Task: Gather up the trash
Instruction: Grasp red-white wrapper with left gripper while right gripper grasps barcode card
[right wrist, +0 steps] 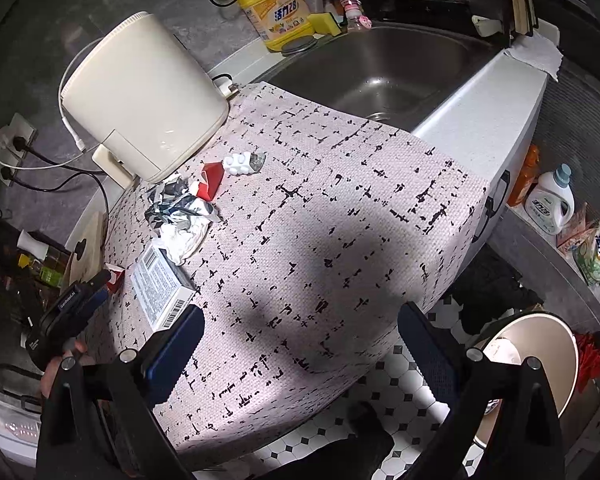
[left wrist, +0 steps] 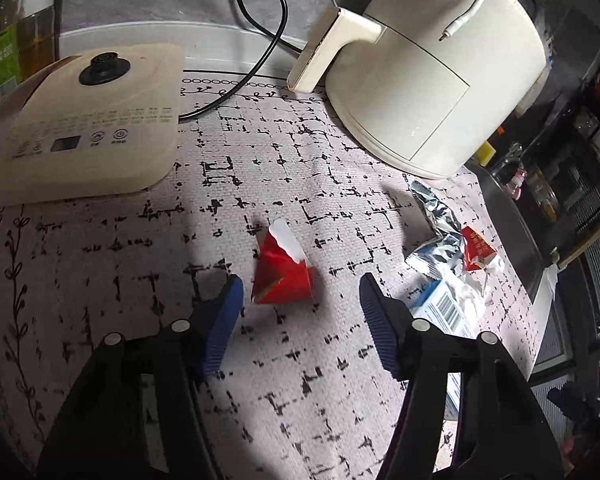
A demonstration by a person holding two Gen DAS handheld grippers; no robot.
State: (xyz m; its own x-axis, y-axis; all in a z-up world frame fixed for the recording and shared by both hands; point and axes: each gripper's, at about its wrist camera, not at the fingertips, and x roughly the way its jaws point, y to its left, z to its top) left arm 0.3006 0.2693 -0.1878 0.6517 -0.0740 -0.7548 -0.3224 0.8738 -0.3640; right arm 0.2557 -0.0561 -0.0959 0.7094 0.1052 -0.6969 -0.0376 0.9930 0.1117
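A crumpled red wrapper [left wrist: 282, 270] lies on the patterned cloth [left wrist: 300, 380], just ahead of and between my left gripper's [left wrist: 300, 292] blue fingertips. Neither pad touches it, and the jaws stand apart. To its right lies a heap of trash: silver foil [left wrist: 440, 232], another red scrap [left wrist: 478, 250], white tissue [left wrist: 474, 292] and a barcoded box [left wrist: 446, 312]. My right gripper [right wrist: 302, 310] hangs open over bare cloth with nothing between its fingers. It is near the box [right wrist: 160, 288], tissue [right wrist: 184, 236], foil [right wrist: 172, 200], red scrap [right wrist: 212, 178] and a white blister piece [right wrist: 242, 164].
A cream round appliance [left wrist: 428, 80] stands behind the trash, and a flat cream base [left wrist: 88, 120] with a black cable [left wrist: 268, 40] sits at the left. Beyond the cloth are a steel sink [right wrist: 380, 72] and a yellow detergent bottle [right wrist: 276, 4]. An open round bin [right wrist: 540, 360] stands on the tiled floor.
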